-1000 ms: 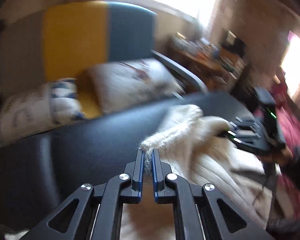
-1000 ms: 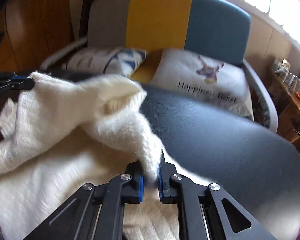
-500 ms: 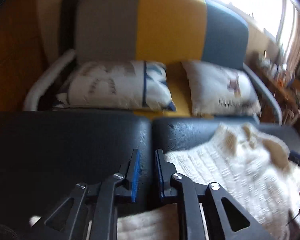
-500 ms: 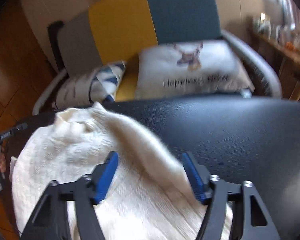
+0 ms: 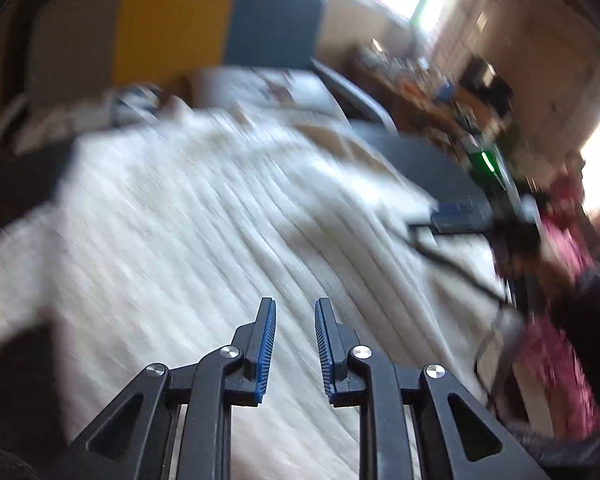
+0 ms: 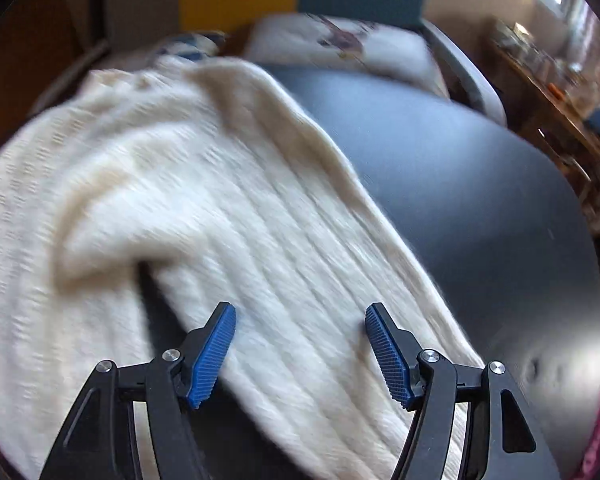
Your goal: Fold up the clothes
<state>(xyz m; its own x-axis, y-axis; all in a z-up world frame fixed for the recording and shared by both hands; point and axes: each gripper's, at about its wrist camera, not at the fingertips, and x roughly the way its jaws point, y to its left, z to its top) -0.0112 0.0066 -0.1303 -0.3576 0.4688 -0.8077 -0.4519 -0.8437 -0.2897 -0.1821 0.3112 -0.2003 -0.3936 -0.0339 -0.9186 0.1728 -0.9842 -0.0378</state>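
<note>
A cream knit sweater [image 6: 148,184] lies spread on a dark padded surface [image 6: 460,184], one sleeve folded across its body. The left gripper [image 5: 295,322] hangs over the knit, jaws opening, nothing between its pads. The right gripper [image 6: 300,332] stands wide apart above the sleeve, gripping nothing. Behind sits a chair [image 5: 172,24] with cushions [image 6: 340,44]

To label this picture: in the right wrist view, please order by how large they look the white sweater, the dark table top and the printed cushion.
1. white sweater, filling most of the frame, though it is nearest the camera.
2. dark table top.
3. printed cushion, farthest away, so its true size is unsure.
</note>
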